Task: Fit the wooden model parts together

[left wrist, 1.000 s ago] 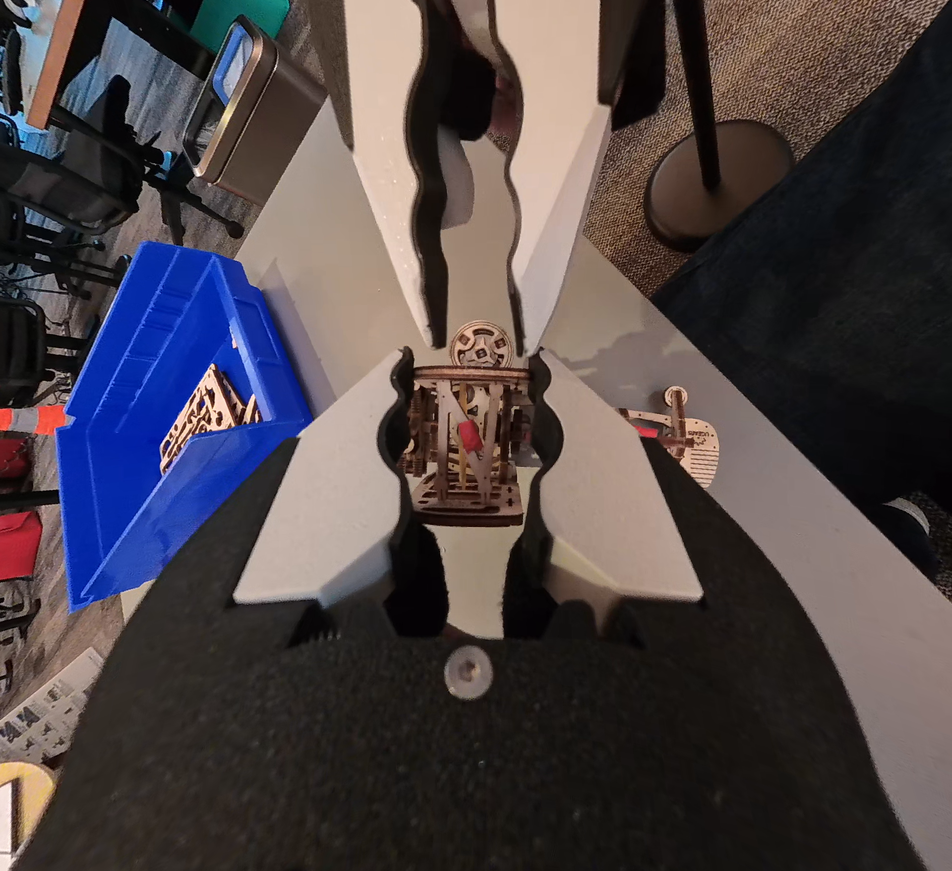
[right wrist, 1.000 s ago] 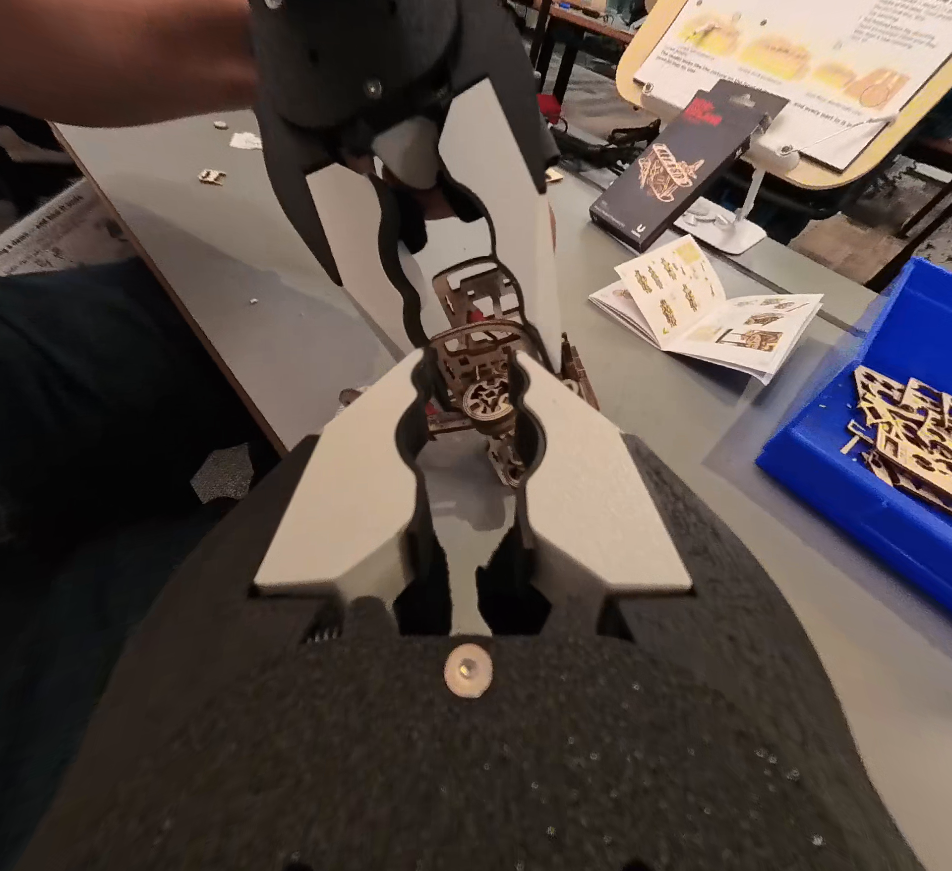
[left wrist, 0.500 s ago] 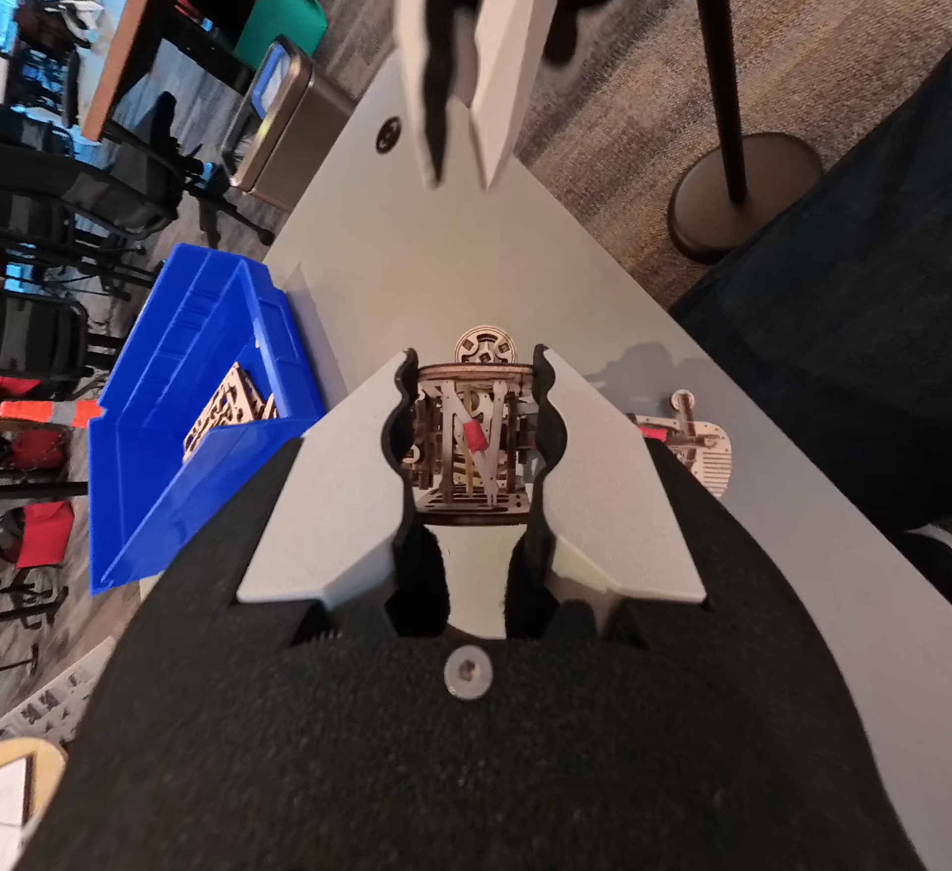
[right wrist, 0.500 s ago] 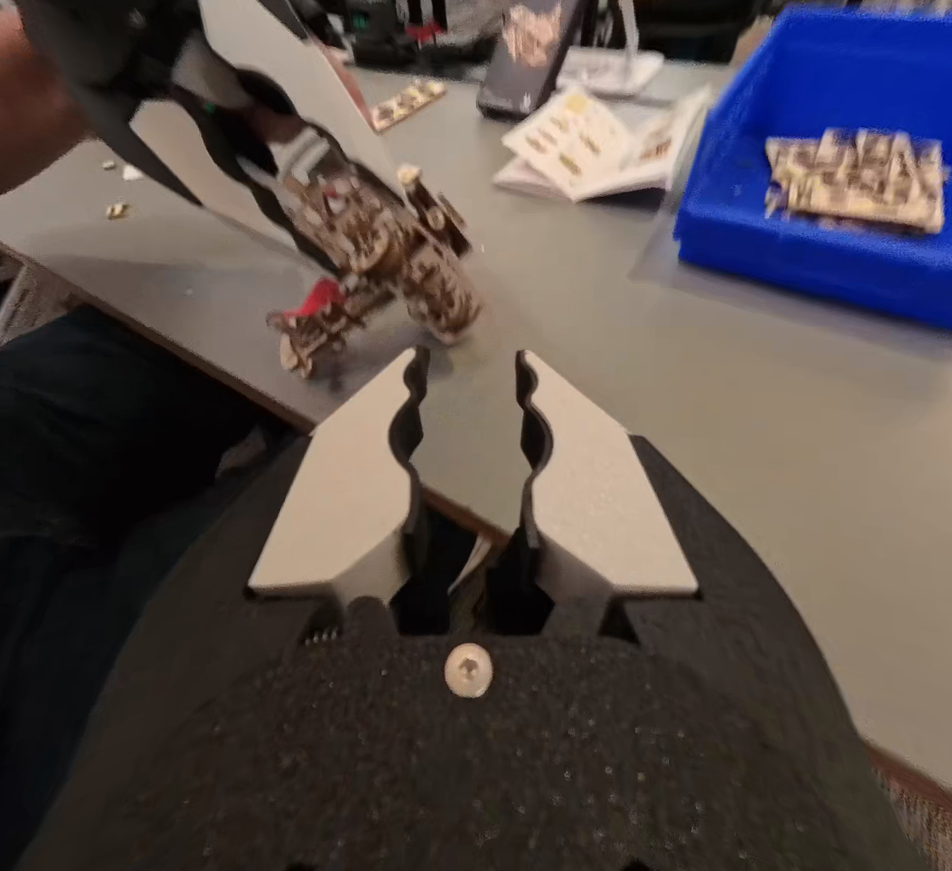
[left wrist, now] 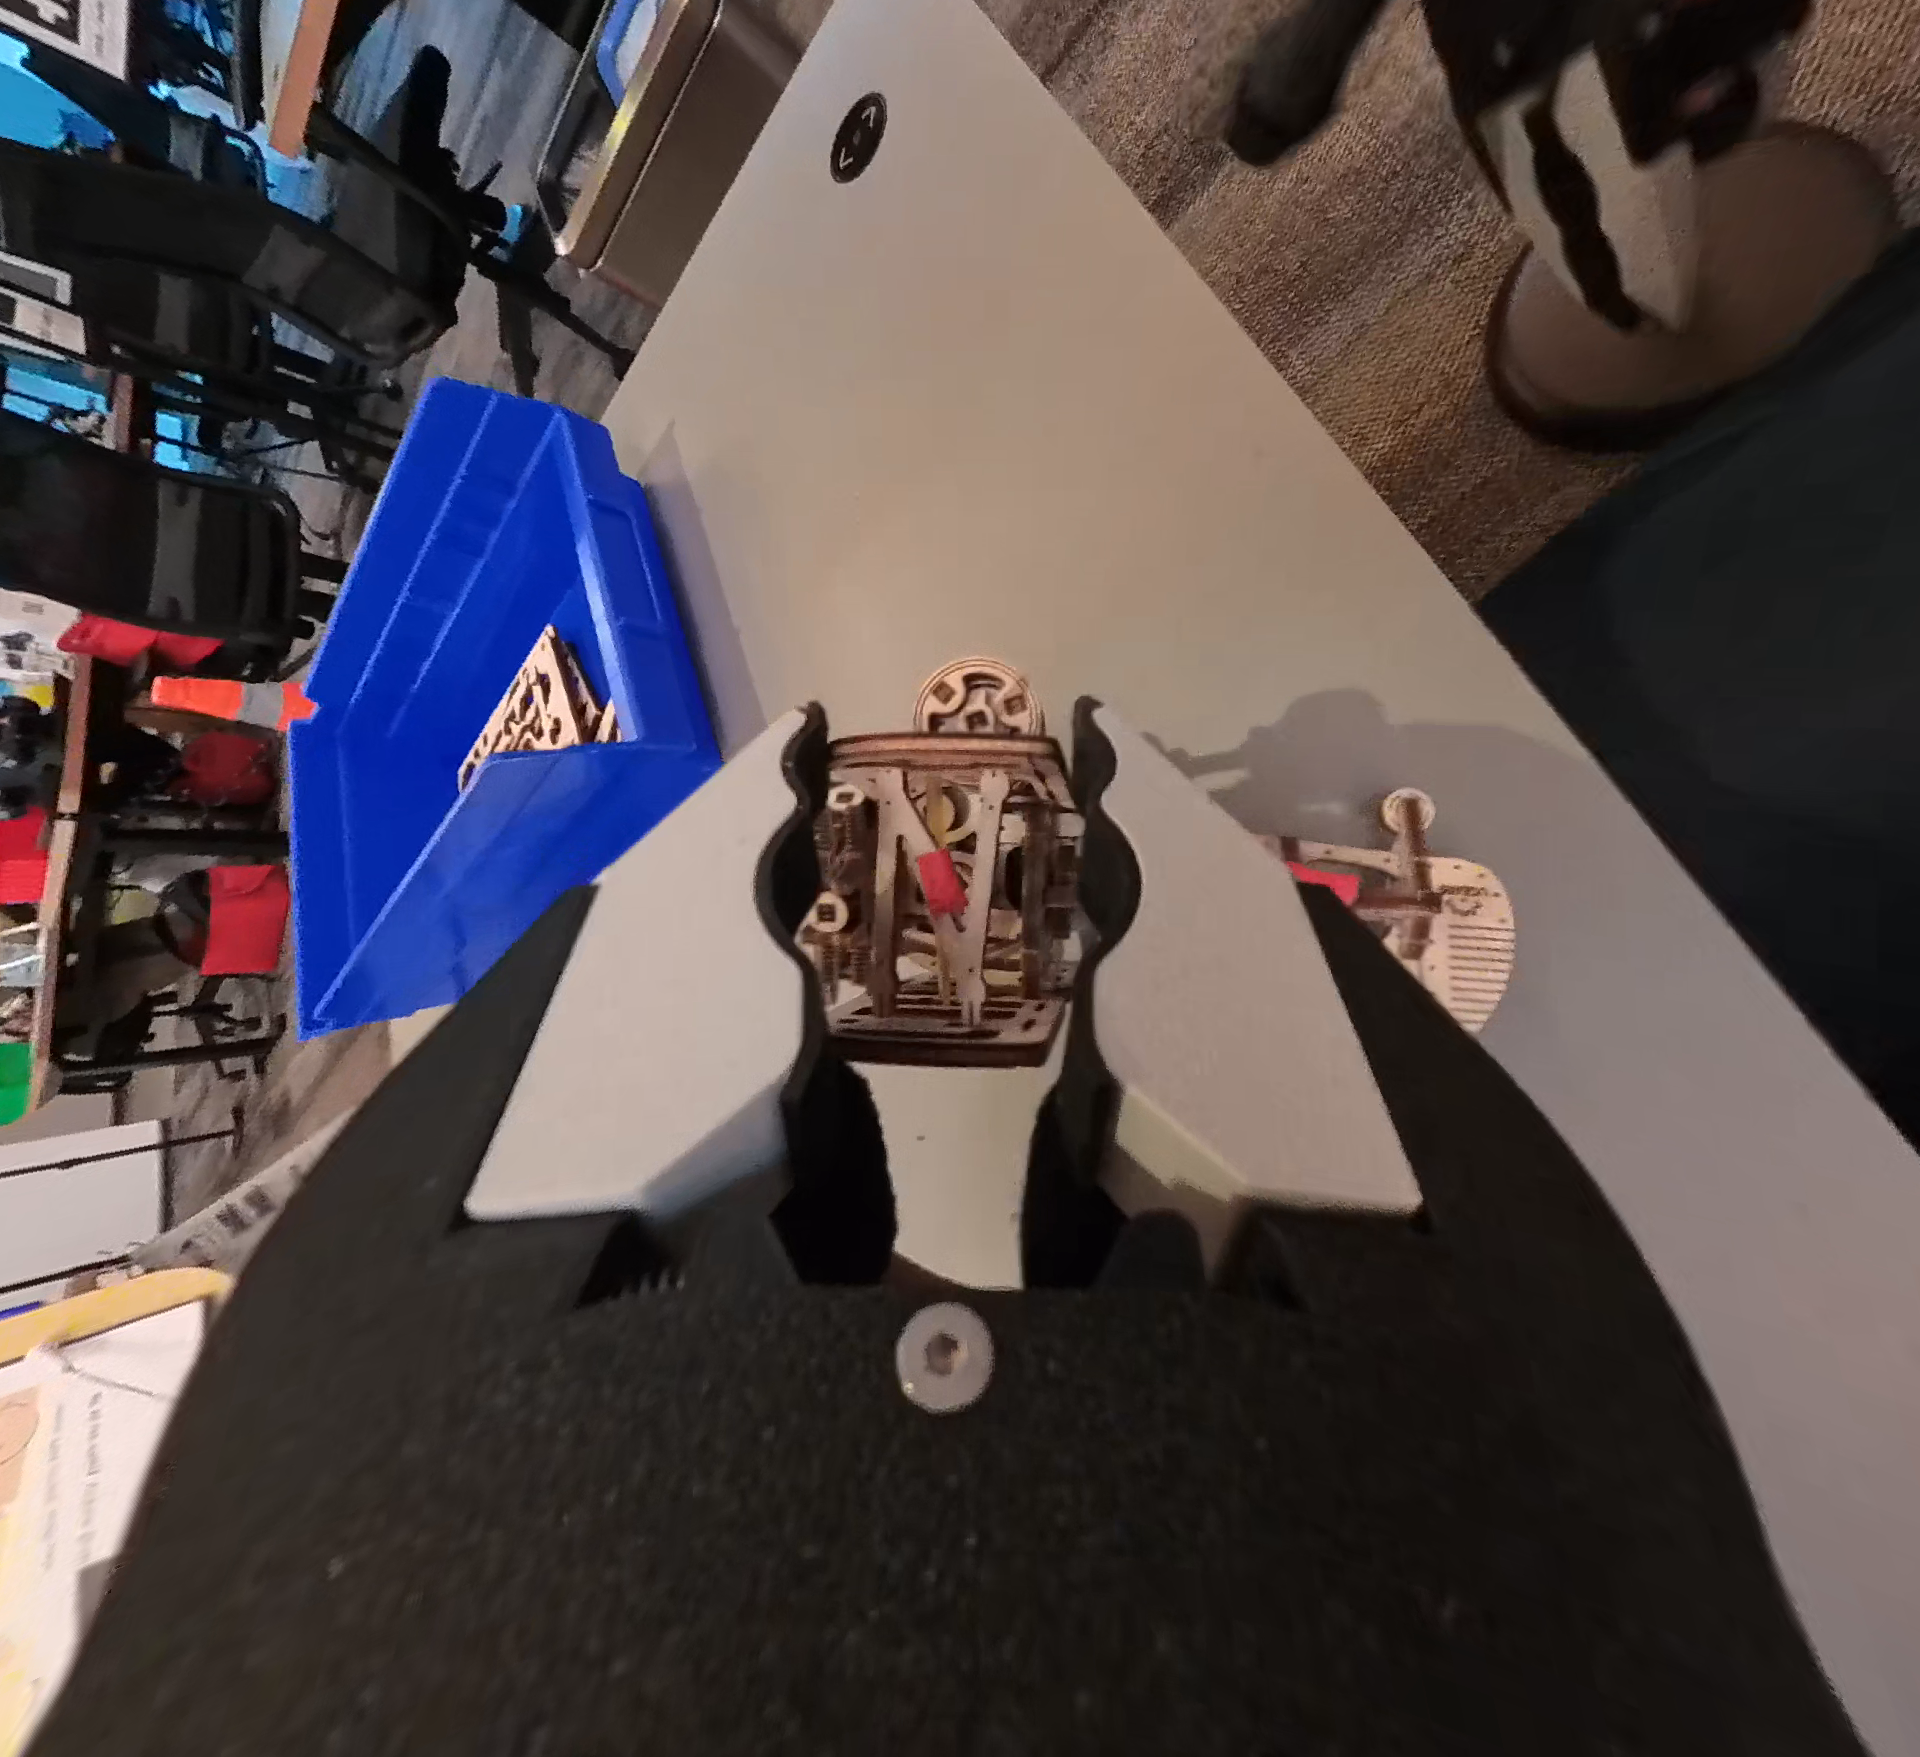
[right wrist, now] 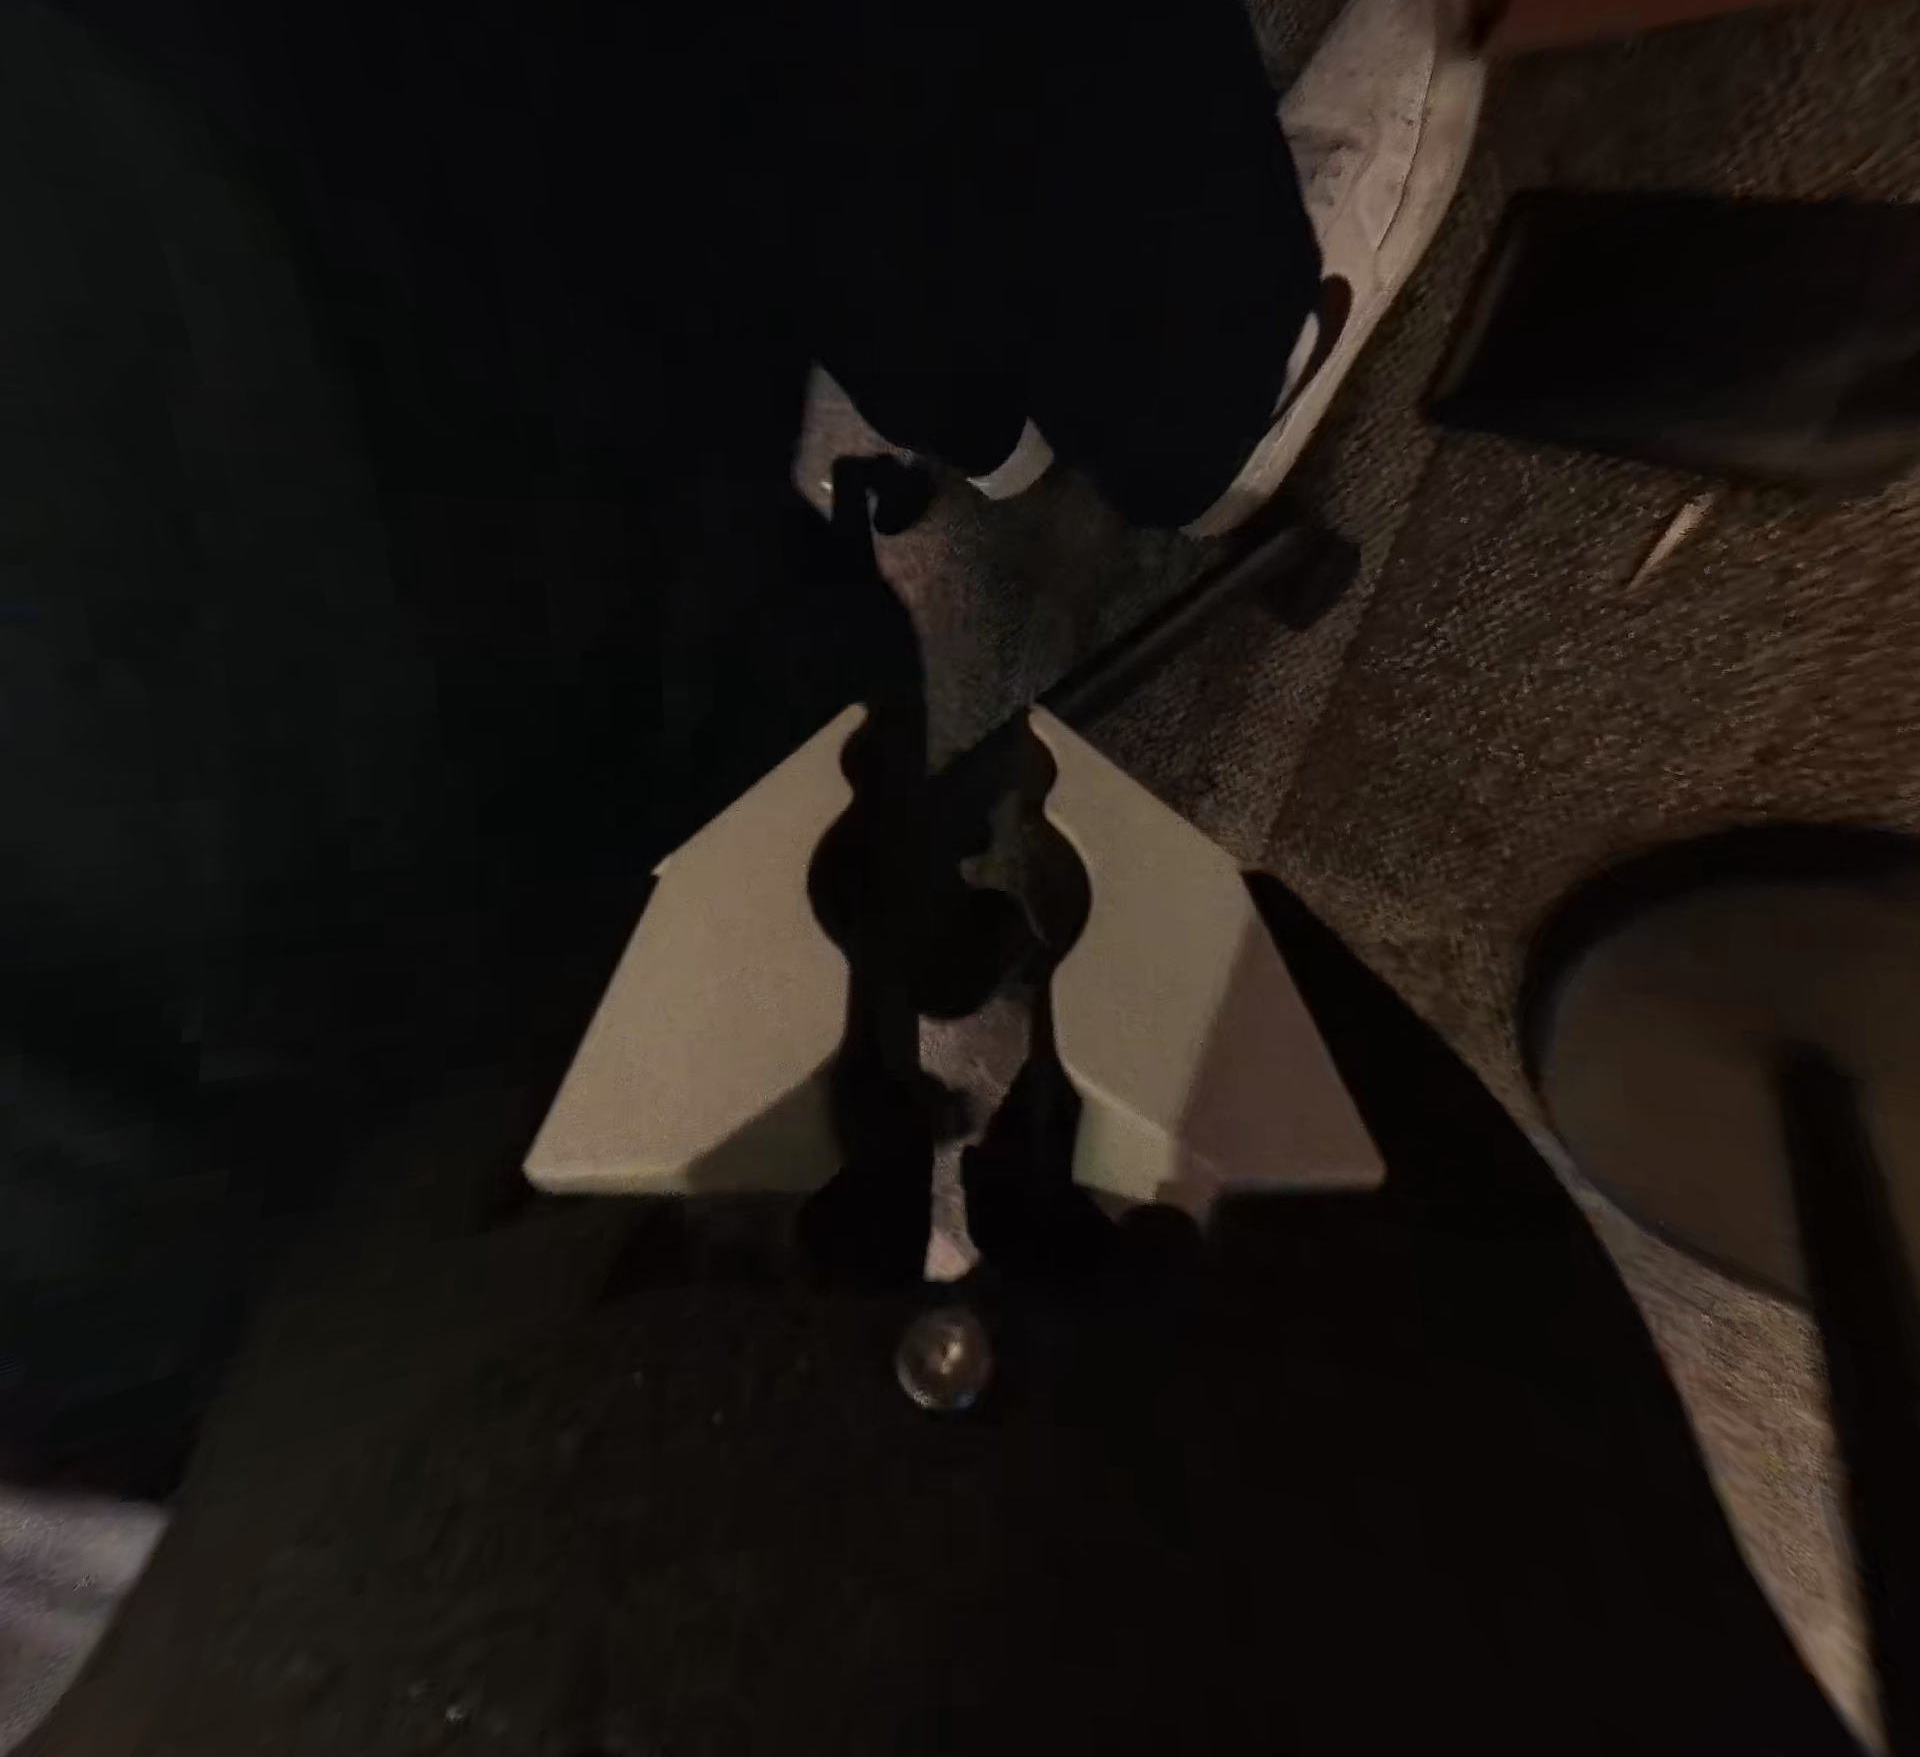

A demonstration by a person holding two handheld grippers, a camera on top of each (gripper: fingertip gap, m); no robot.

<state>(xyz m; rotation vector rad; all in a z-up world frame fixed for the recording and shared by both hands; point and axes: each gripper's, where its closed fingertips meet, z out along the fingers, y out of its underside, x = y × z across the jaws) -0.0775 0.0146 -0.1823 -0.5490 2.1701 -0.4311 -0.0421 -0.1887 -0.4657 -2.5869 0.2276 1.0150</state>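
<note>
My left gripper (left wrist: 943,720) is shut on a wooden model body (left wrist: 940,897) with a red piece inside it, held just over the grey table (left wrist: 987,357). A round wooden wheel (left wrist: 971,694) sticks out past the fingertips. The model's tail section (left wrist: 1423,907), with a red bit, reaches out to the right over the table's edge. My right gripper (right wrist: 948,720) is off the table and points down at the carpet, with its jaws slightly apart and nothing between them. It shows blurred at the top right of the left wrist view (left wrist: 1600,294).
A blue bin (left wrist: 436,772) with wooden part sheets stands on the table's left. A metal waste bin (left wrist: 644,97) stands beyond the table. A round stand base (right wrist: 1714,1084), a white shoe (right wrist: 1361,180) and dark trousers are below the right gripper.
My right gripper let go of the wheel end of the model, pulled back and swung off the table towards the floor. My left gripper kept hold of the model.
</note>
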